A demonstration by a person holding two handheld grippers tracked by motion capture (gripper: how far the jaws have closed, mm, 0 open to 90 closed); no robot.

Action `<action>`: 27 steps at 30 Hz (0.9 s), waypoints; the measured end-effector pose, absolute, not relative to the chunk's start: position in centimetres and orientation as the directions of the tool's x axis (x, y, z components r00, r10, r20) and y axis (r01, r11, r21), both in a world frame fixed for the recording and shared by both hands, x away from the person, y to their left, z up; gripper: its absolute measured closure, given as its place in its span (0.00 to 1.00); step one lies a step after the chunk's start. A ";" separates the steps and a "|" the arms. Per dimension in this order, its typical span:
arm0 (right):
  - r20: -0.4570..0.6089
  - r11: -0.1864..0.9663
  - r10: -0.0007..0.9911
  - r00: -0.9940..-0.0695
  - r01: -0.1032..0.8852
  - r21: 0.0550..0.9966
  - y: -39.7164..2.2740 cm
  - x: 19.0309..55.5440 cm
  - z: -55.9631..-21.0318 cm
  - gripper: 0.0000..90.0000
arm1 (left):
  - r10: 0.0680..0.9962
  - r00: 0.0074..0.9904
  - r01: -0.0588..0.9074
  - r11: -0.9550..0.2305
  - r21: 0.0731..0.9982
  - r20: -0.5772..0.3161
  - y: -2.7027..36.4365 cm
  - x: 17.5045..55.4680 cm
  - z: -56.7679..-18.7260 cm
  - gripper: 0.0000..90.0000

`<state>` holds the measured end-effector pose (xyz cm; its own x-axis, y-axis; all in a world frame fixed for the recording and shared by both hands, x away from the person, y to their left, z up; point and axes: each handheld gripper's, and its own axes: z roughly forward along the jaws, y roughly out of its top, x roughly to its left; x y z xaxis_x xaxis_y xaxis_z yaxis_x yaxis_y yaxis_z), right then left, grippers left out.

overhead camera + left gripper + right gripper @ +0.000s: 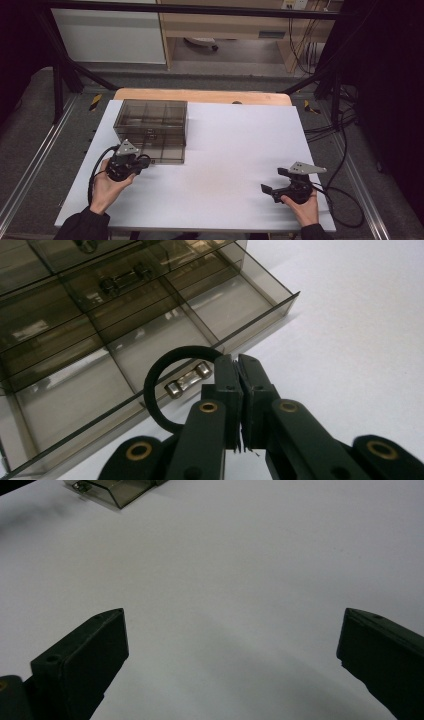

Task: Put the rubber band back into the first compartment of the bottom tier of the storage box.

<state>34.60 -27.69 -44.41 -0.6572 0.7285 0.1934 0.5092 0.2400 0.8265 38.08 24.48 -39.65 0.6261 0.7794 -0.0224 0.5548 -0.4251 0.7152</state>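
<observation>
Nearest the person, the right hand-held gripper [272,192] rests on the white counter [225,165] with its jaws spread wide and empty, apparently idle. Farther off, the left hand-held gripper [239,367] pinches a black rubber ring [155,385] tight, holding it over the front compartments of the smoky plastic organizer box [150,130], likely to drop it into 1.

White table top [225,150], wooden board edge [200,95] behind it, black frame bars [190,8], floor cables [345,125], white cabinet [107,35]
</observation>
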 end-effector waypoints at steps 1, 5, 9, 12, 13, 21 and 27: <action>0.193 0.240 0.728 -0.657 0.509 0.827 -27.7 34.6 -44.4 0.01 | 0.781 0.625 0.555 -0.425 0.715 -0.021 24.5 38.1 -39.6 0.97; 0.193 0.240 0.729 -0.657 0.509 0.827 -27.7 34.6 -44.4 0.01 | 0.786 0.618 0.559 -0.418 0.717 -0.023 24.8 38.2 -39.6 0.97; 0.194 0.240 0.729 -0.657 0.510 0.826 -27.7 34.6 -44.4 0.01 | 0.790 0.612 0.561 -0.416 0.716 -0.021 25.1 38.3 -39.5 0.97; 0.195 0.239 0.730 -0.655 0.512 0.825 -27.7 34.6 -44.4 0.01 | 0.792 0.610 0.562 -0.414 0.716 -0.020 25.3 38.5 -39.5 0.97; 0.195 0.239 0.729 -0.656 0.511 0.826 -27.7 34.6 -44.4 0.01 | 0.794 0.608 0.562 -0.412 0.717 -0.020 25.4 38.5 -39.4 0.97; 0.193 0.242 0.728 -0.658 0.510 0.825 -27.7 34.6 -44.4 0.01 | 0.798 0.602 0.566 -0.403 0.720 -0.027 25.9 38.7 -39.2 0.97; 0.192 0.243 0.729 -0.657 0.511 0.825 -27.7 34.6 -44.4 0.01 | 0.799 0.601 0.567 -0.400 0.720 -0.030 26.0 38.8 -39.0 0.97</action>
<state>34.62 -27.66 -44.45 -0.6572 0.7288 0.1923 0.5106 0.2428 0.8248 38.82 25.98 -39.01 0.6009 0.7988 -0.0297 0.5671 -0.3999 0.7200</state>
